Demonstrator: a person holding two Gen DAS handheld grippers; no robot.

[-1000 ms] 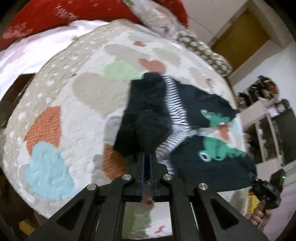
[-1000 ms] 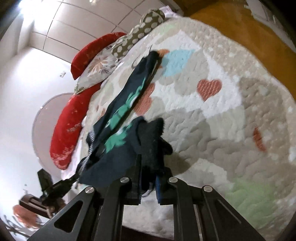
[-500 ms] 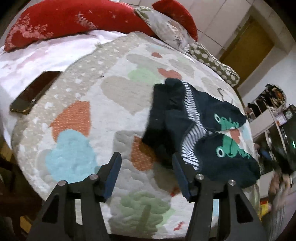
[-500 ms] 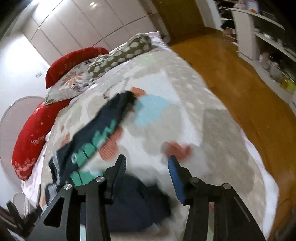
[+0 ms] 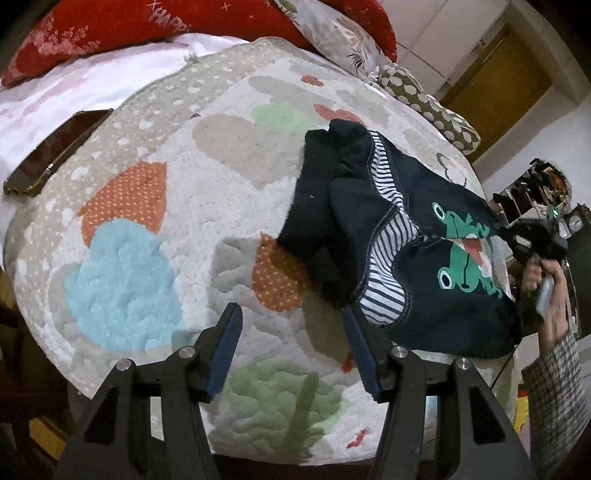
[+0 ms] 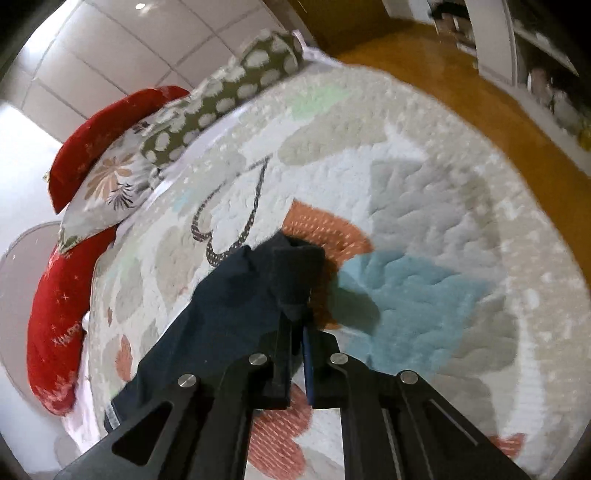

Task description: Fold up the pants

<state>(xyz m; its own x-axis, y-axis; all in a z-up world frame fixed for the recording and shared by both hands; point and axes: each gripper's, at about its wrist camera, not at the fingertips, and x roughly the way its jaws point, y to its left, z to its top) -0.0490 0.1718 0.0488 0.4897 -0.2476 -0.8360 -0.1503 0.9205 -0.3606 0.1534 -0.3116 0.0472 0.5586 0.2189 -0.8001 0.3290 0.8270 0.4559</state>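
Now my right gripper (image 6: 299,334) has just closed its jaws on the pants (image 5: 373,236) hem (to carry it over); left gripper (image 5: 291,350) jaws apart, empty.

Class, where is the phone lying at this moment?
In the left wrist view the phone lies at the far left, on the white sheet just off the quilt's edge, below the red pillow.
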